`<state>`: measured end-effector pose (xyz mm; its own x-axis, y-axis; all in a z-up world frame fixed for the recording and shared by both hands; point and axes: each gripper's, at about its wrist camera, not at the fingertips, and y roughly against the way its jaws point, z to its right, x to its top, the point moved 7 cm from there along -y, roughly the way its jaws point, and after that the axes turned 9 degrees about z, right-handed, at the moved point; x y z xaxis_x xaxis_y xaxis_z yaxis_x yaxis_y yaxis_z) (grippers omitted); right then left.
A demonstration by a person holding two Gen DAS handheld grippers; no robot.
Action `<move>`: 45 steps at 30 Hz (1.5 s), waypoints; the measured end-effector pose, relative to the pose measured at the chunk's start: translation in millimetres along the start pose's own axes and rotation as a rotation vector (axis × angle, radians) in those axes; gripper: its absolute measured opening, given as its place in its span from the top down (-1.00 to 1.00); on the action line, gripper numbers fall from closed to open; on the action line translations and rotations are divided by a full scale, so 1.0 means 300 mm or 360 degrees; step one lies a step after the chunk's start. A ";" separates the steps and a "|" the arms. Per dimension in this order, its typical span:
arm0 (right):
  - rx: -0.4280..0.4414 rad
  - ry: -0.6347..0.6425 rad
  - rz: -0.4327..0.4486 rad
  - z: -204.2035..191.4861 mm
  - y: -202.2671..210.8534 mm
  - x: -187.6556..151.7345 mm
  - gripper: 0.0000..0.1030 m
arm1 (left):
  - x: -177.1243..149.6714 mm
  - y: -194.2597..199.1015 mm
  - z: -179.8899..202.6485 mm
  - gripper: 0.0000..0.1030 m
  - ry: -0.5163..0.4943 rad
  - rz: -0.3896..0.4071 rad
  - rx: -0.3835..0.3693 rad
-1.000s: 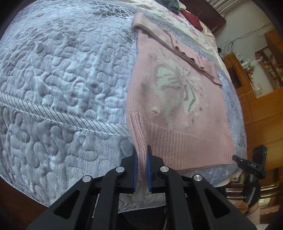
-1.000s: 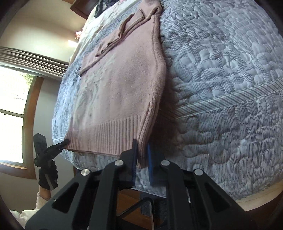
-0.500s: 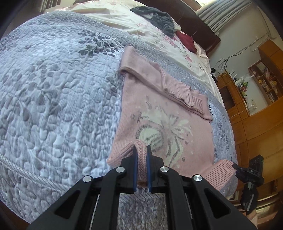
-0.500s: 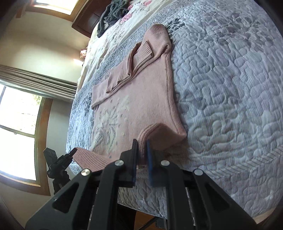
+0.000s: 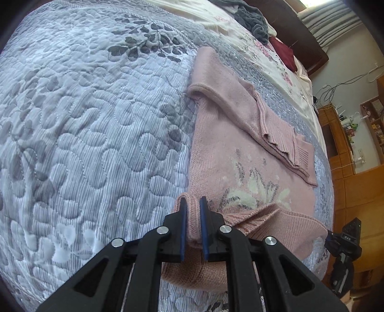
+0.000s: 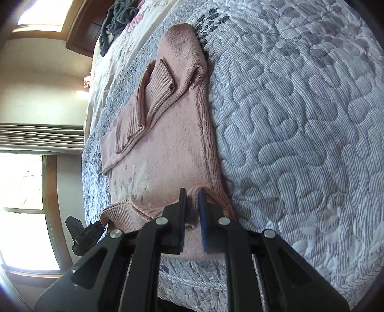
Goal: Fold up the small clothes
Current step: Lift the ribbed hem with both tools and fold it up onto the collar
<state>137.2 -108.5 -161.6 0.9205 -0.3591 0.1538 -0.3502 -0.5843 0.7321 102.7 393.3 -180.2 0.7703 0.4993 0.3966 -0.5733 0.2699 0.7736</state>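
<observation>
We grip the pink knit sweater [image 5: 216, 153] by its ribbed hem: left gripper [image 5: 192, 204] and right gripper [image 6: 192, 194] each pinch a corner tight. The hem is lifted over the near body, above the grey quilted bedspread [image 5: 84, 124].

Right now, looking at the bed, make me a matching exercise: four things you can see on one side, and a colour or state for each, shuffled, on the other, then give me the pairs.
Things:
1. pink sweater
2. quilt
3. dark grey garment
4. sweater sleeves

States:
A. crumpled in a heap at the far end of the bed
B. folded across the chest
C. hem corners clamped by the left gripper and right gripper
D. grey-blue, stitched in curvy patterns

Pairs: 1-C, 2-D, 3-A, 4-B
</observation>
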 end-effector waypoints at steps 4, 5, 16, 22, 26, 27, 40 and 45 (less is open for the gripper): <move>-0.0056 0.0028 0.0017 0.010 -0.007 0.023 0.45 | 0.015 0.005 -0.024 0.66 0.0105 -0.0039 -0.0095; -0.0080 0.0040 0.0025 0.017 -0.001 0.028 0.43 | 0.021 0.017 -0.034 0.59 0.0129 -0.0028 -0.0094; -0.0165 0.0464 0.0100 -0.078 0.085 -0.009 -0.01 | 0.087 0.108 0.011 -0.11 -0.0123 0.0107 -0.0061; -0.0293 0.0784 0.0046 -0.172 -0.014 -0.003 -0.08 | 0.033 -0.023 0.088 -0.16 -0.0371 -0.0070 0.0019; -0.0363 0.0891 -0.0027 -0.180 -0.108 0.000 -0.08 | 0.000 -0.088 0.101 -0.16 -0.0429 -0.0139 0.0069; -0.0381 0.0904 -0.0043 -0.178 -0.131 0.001 -0.08 | -0.006 -0.098 0.101 -0.16 -0.0437 -0.0147 0.0079; -0.0369 0.1025 -0.0048 -0.162 -0.137 -0.068 0.82 | -0.024 0.003 0.146 0.67 -0.0527 0.0048 0.0082; -0.0251 0.1006 0.0049 -0.190 -0.018 -0.129 0.82 | -0.068 0.115 0.179 0.75 -0.0552 0.0154 0.0028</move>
<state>113.4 -50.0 -133.6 0.8516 0.1515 0.5018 -0.3929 -0.4493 0.8024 82.1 348.2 -135.0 0.7633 0.2118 0.6103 -0.6457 0.2193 0.7314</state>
